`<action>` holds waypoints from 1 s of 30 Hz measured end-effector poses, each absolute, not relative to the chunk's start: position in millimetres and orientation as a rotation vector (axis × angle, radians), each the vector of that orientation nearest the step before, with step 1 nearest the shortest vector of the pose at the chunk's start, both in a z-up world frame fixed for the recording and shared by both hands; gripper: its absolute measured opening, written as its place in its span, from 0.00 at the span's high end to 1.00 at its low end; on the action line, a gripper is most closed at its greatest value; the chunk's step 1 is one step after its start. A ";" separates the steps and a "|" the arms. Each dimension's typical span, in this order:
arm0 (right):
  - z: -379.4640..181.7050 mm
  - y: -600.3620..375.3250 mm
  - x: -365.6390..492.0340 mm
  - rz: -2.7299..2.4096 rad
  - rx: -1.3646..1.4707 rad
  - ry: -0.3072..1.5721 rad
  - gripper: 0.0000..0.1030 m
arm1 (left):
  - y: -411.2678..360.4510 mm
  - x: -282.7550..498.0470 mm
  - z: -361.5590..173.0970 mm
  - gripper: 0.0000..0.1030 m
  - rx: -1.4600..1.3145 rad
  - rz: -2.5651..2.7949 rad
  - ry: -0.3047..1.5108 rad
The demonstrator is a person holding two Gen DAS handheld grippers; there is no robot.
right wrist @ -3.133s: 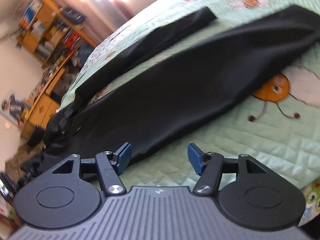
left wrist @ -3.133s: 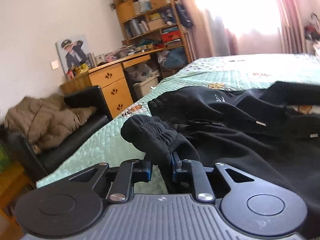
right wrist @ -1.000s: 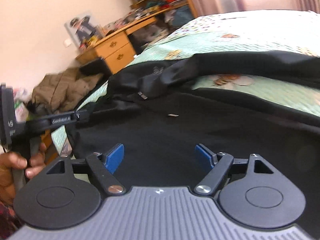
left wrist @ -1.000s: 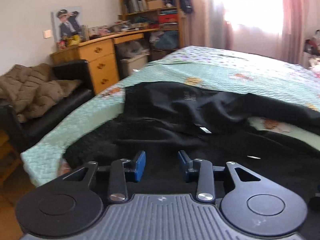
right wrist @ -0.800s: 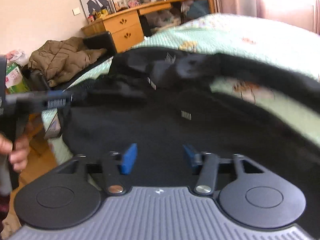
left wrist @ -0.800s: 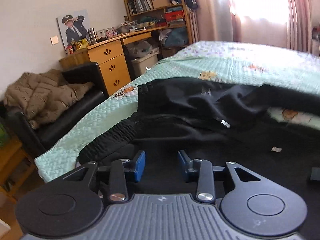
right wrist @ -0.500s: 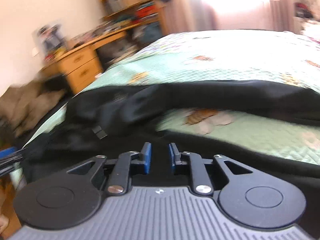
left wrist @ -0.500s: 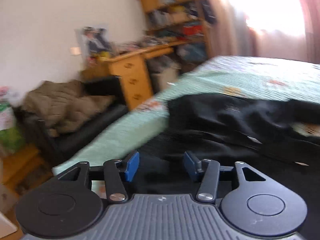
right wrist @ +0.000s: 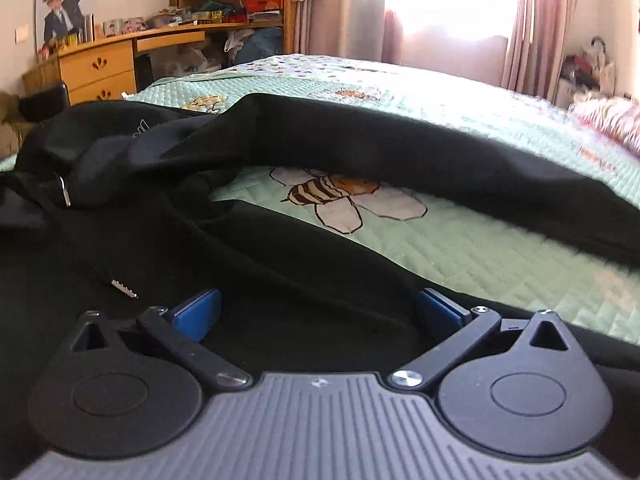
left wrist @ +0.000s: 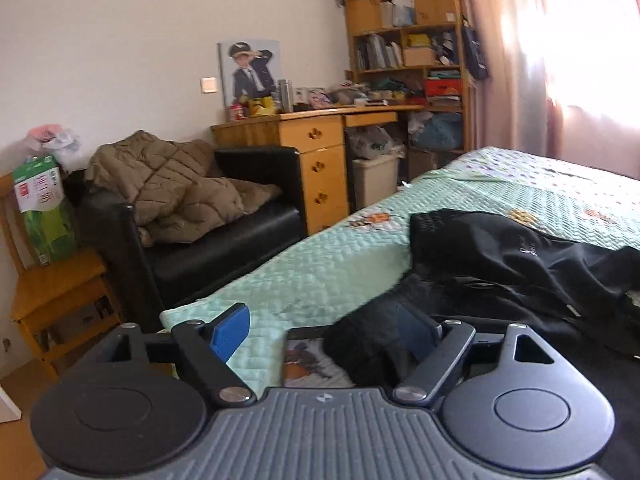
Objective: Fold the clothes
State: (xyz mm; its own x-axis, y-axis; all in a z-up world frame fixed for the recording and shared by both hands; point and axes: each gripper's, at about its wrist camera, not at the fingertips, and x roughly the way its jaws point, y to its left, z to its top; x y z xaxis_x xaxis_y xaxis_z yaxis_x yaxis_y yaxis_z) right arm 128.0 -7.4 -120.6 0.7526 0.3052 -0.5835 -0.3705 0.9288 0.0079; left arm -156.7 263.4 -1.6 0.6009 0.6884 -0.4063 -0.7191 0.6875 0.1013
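Black trousers (left wrist: 520, 256) lie spread on the green quilted bed (left wrist: 320, 272). My left gripper (left wrist: 324, 332) hangs at the bed's near corner, its jaws opening. The gathered black waistband (left wrist: 360, 344) lies between them against the right pad, and the left pad is free. In the right wrist view the trousers (right wrist: 360, 140) split into two legs around a bee motif (right wrist: 340, 196). Low over the near leg my right gripper (right wrist: 320, 314) has its jaws opening wide, with black cloth under and between them, and no pad presses on it. A silver cord tip (right wrist: 124, 284) lies on the cloth.
Left of the bed stands a black armchair (left wrist: 224, 240) with a brown quilted coat (left wrist: 172, 184). Behind it are a wooden desk (left wrist: 320, 148) and a bookshelf (left wrist: 404, 40). A wooden chair (left wrist: 56, 292) carries a green box at far left. Pink curtains (right wrist: 528, 20) hang beyond the bed.
The left gripper swung left to the bed's corner and its jaws widened. The right gripper sank closer to the trousers; its jaws narrowed almost shut, then spread wide.
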 end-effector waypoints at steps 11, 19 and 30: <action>-121.1 0.0 131.6 0.363 -0.123 0.614 0.00 | 275.3 -196.1 29.3 0.15 -0.067 0.813 0.354; -121.0 -0.6 130.9 0.364 -0.122 0.614 0.00 | 284.3 -185.4 19.0 0.15 -0.066 0.790 0.374; -121.1 -1.4 131.5 0.363 -0.121 0.614 0.00 | 213.9 -147.7 30.5 0.14 0.032 0.599 0.355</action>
State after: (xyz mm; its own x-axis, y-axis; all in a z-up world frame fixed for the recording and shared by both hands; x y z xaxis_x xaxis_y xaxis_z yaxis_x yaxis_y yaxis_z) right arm 131.5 -1.4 -121.1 0.7564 0.2968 -0.5830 -0.3681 0.9298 -0.0043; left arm -147.7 213.9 30.5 0.7674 0.5571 -0.3173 -0.5461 0.8273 0.1317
